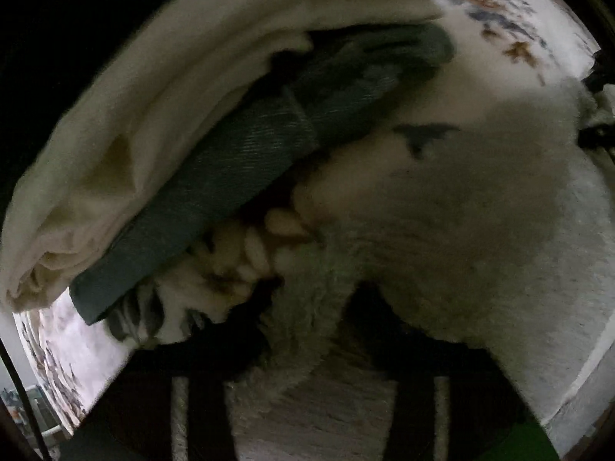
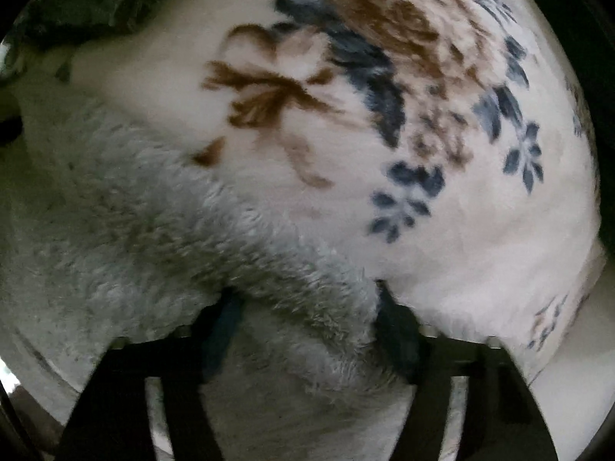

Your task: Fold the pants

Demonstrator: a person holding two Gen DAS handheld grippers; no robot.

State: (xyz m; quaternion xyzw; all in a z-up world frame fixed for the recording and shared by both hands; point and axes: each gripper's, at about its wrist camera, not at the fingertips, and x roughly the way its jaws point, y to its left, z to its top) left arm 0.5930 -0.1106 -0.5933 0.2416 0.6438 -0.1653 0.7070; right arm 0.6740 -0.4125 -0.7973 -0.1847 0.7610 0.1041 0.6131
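1. Between my right gripper's (image 2: 307, 299) dark jaws sits the thick grey-white fleecy pants fabric (image 2: 153, 230); the jaws stand fairly wide, seemingly clamped on a bunched fold.
2. My left gripper (image 1: 319, 307) is buried in the same fleece (image 1: 461, 211); its jaw state I cannot tell.
3. The pants run leftward from my right jaws over the floral plush blanket (image 2: 480, 211), so I judge the fold travels along that axis.

We seem to be in a home, likely on a bed: a plush floral blanket (image 2: 384, 115) covers the surface, with a cream garment (image 1: 127, 123) and a teal cloth (image 1: 238, 176) piled on it.
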